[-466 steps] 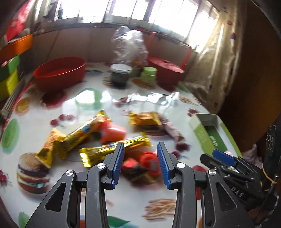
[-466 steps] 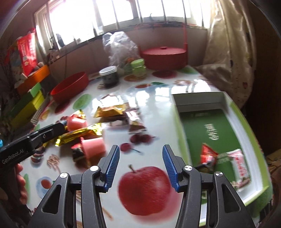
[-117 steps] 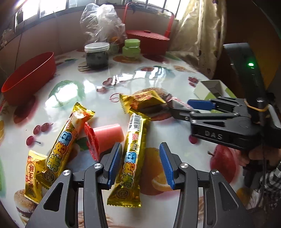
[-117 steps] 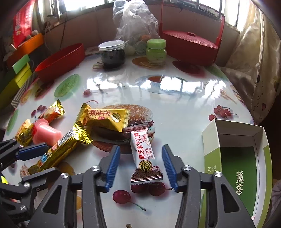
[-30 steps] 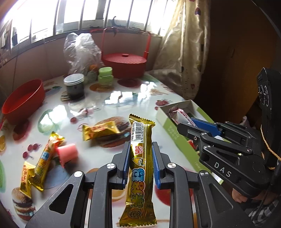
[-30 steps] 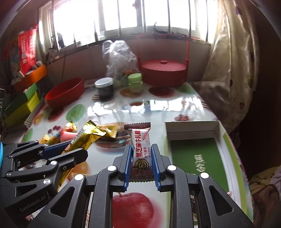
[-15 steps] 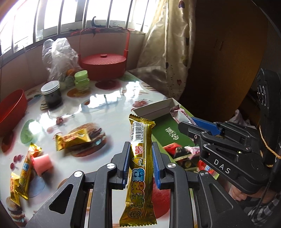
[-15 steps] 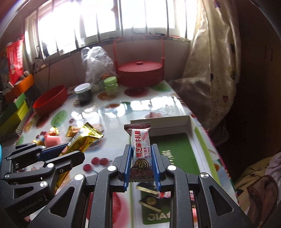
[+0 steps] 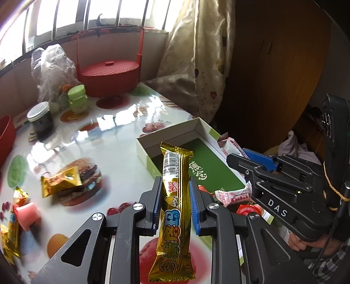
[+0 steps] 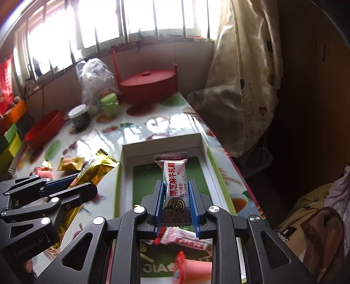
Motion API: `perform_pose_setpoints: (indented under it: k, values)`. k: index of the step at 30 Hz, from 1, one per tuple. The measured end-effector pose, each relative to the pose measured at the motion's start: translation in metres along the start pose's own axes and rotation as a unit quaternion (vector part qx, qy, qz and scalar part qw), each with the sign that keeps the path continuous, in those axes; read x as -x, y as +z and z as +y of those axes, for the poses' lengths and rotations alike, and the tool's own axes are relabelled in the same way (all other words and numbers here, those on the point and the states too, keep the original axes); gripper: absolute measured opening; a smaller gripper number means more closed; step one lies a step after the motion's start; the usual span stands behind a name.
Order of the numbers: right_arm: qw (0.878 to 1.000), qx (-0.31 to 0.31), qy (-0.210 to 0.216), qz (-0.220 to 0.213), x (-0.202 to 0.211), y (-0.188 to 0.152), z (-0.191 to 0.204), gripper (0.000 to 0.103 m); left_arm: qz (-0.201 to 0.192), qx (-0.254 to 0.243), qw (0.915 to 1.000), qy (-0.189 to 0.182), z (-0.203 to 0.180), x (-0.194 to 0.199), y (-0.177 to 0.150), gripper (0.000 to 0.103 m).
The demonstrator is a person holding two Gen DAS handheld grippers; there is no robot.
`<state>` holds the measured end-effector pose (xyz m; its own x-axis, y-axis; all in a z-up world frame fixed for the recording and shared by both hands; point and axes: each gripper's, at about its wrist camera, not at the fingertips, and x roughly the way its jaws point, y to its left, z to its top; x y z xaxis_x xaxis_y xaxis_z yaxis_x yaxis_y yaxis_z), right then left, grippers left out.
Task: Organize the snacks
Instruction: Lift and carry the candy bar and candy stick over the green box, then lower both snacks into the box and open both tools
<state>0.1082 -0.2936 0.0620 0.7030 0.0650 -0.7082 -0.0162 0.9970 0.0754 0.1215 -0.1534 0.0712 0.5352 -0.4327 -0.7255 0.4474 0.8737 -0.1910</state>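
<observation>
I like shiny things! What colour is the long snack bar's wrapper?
Gold, on the long snack bar; clearest in the left wrist view.

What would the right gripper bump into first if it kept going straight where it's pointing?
Probably the green floor of the open box. The right gripper, shut on a white nougat candy, points down into it, and nothing shows in between, though depth is hard to judge.

Home dining corner by a window (image 10: 142,19). Desk (image 9: 122,139) has a glossy food-print cover, with a red lidded basket (image 9: 109,76), jars (image 9: 40,120), plastic bag (image 9: 52,67) of groceries on it. Patterned curtain (image 10: 247,72), wooden wardrobe (image 9: 273,65), clothes heap (image 10: 317,209) beside it.
</observation>
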Motion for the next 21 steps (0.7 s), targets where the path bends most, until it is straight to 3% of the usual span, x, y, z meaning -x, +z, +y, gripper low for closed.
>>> perform_pose_setpoints:
  k: [21]
  values:
    - [0.999, -0.013, 0.002, 0.038, -0.031, -0.010, -0.032, 0.021, 0.048, 0.019, 0.9986, -0.006, -0.016, -0.058, 0.010, 0.024]
